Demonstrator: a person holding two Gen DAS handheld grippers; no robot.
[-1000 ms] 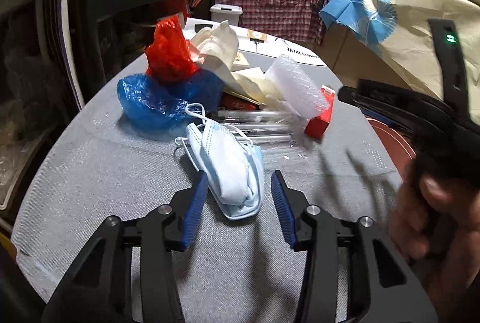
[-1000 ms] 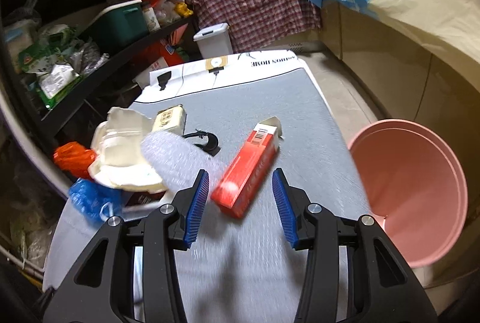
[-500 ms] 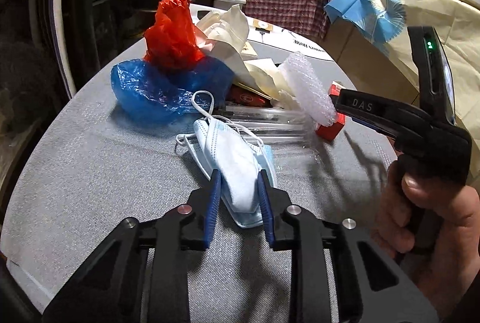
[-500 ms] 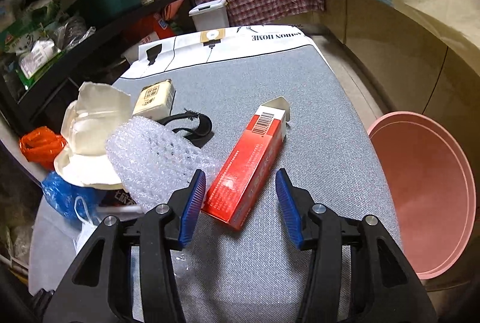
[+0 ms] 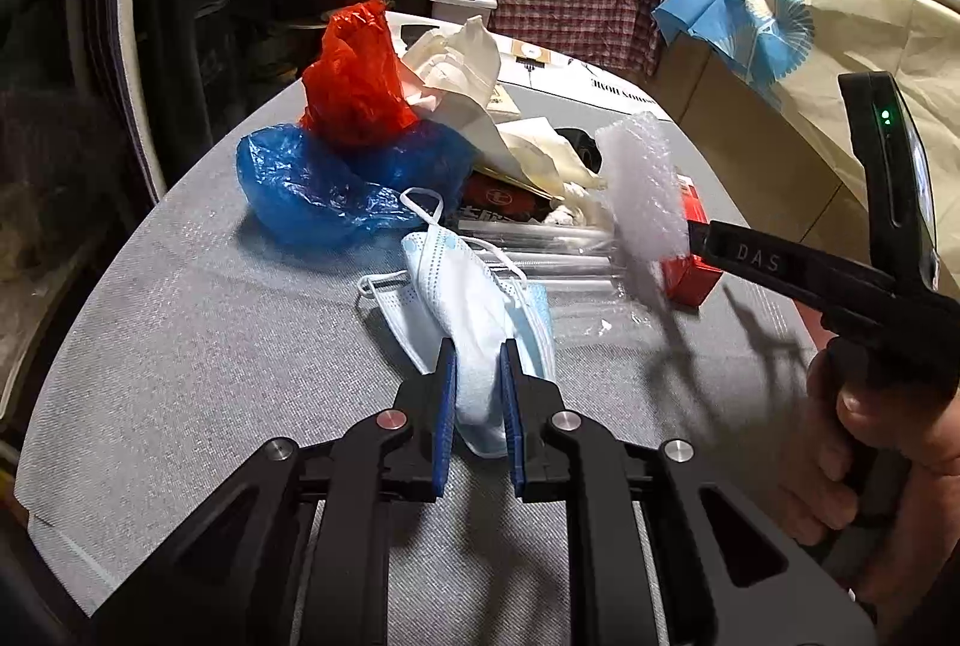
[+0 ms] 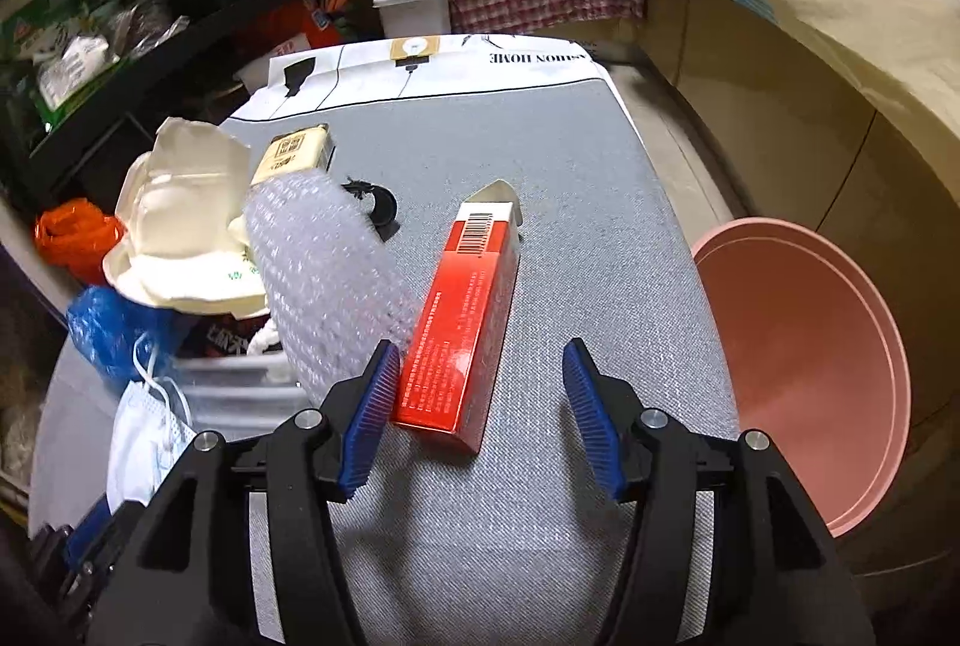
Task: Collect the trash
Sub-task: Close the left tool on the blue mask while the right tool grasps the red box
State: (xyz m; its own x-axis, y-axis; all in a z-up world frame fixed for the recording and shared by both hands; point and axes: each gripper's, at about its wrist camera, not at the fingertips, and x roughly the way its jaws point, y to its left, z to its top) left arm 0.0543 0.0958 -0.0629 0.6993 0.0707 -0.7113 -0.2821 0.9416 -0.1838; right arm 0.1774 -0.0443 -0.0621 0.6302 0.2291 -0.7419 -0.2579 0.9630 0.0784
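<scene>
A light blue face mask (image 5: 462, 298) lies on the grey table (image 5: 180, 346) in front of a heap of trash. My left gripper (image 5: 477, 406) is closing on the mask's near end, and both blue pads touch it. In the right wrist view, a red carton (image 6: 468, 316) lies lengthwise on the table. My right gripper (image 6: 480, 349) is opening around its near end, pads clear of it. A roll of bubble wrap (image 6: 324, 286) leans over the left finger. A pink bin (image 6: 798, 370) stands beside the table on the right.
The heap holds a blue plastic bag (image 5: 336, 178), a red bag (image 5: 354, 82), cream paper packaging (image 5: 462, 64) and clear plastic wrap (image 5: 552, 262). A small tan box (image 6: 294, 154) and a black clip (image 6: 378, 202) lie further back. Cluttered shelves (image 6: 120, 4) stand to the left.
My left jaws have come together from wide apart onto the mask. My right jaws have spread wider and now straddle the red carton's near end.
</scene>
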